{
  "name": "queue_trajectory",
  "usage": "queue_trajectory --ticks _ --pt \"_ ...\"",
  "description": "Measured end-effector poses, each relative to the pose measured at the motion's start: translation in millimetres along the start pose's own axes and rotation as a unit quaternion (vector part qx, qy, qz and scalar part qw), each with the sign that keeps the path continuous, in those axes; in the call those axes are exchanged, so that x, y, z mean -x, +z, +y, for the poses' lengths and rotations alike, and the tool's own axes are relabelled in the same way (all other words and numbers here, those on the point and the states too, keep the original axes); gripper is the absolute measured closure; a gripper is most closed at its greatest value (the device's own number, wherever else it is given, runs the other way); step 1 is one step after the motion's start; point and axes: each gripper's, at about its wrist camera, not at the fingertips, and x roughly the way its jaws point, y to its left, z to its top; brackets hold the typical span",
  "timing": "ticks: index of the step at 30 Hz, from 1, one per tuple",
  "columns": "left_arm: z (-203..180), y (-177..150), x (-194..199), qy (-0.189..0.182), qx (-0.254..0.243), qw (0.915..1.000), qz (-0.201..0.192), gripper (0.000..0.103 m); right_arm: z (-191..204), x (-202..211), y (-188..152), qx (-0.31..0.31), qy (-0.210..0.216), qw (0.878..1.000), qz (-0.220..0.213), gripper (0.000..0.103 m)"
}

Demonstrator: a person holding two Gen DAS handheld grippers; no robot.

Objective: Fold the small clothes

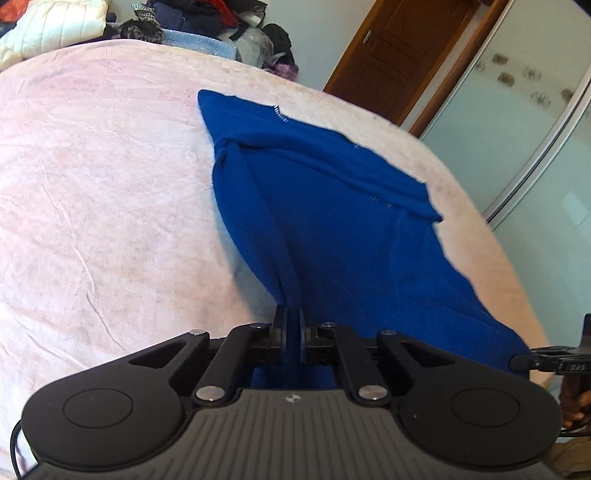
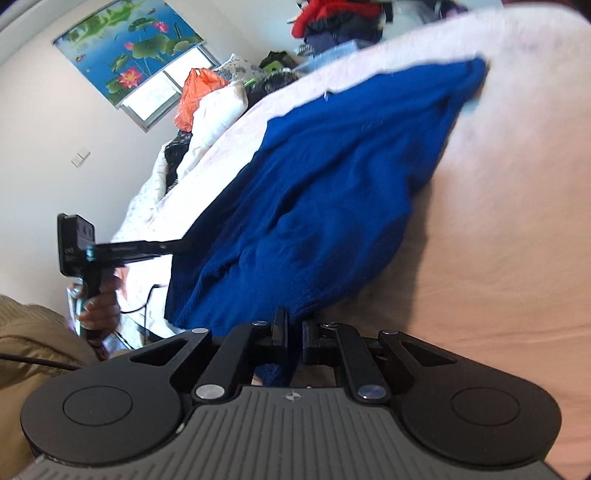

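While the blue knit garment (image 1: 332, 206) stretched across the pink bedsheet (image 1: 92, 184), the left gripper (image 1: 293, 321) was pinched tight on a gathered near edge, lifting it; the right gripper (image 2: 294, 328) had its jaws nearly closed on the garment's near hem too; far end resting on the bed, a heap of clothes (image 1: 177, 18) beyond.

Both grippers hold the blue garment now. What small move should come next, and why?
Probably carry both held edges forward together and lay them over the far part. The left gripper and right gripper are each shut on the near edge of the blue garment, which is lifted off the pink bedcover while its far part lies flat.
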Motion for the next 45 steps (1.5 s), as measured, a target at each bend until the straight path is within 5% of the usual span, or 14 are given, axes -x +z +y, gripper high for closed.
queue_trajectory --ticks 6,8,10,15,21,30,34,37,45 --pt "3.6 -14.6 -3.8 0.04 -0.02 0.9986 0.027 0.1 -26.7 -11.8 -21.2 -0.035 -0.047 0.996 0.066 0.085" --pt "9.9 -18.5 -6.7 0.017 -0.003 0.9993 0.034 0.1 -34.5 -7.2 -23.8 -0.058 -0.035 0.997 0.046 0.08" --pt "12.5 -19.4 -4.4 0.001 0.002 0.9996 0.028 0.1 -33.6 4.7 -20.4 -0.055 -0.053 0.997 0.011 0.064" --pt "11.3 -21.6 -5.4 -0.021 0.011 0.9993 0.031 0.097 7.0 12.6 -13.4 0.072 -0.1 0.992 -0.019 0.059" --pt "-1.0 -28.4 -13.4 -0.018 -0.007 0.9985 0.051 0.097 67.4 -28.6 -33.6 0.259 -0.124 0.956 0.063 0.06" --pt "-16.5 -30.5 -15.2 -0.024 -0.032 0.9979 0.051 0.097 77.4 -51.2 -48.3 0.321 -0.197 0.923 0.074 0.06" --pt "-29.1 -35.3 -25.6 -0.021 -0.053 0.9965 0.06 0.094 76.2 -68.7 -40.4 0.3 -0.189 0.933 0.057 0.064" --pt "-27.1 -40.2 -34.4 -0.012 -0.048 0.996 0.074 0.084 73.2 -64.6 -33.0 0.27 -0.185 0.944 0.048 0.099" --pt "-18.2 -42.6 -27.9 -0.011 -0.032 0.9968 0.072 0.083 64.1 -17.2 -25.3 0.212 -0.163 0.962 0.048 0.099"
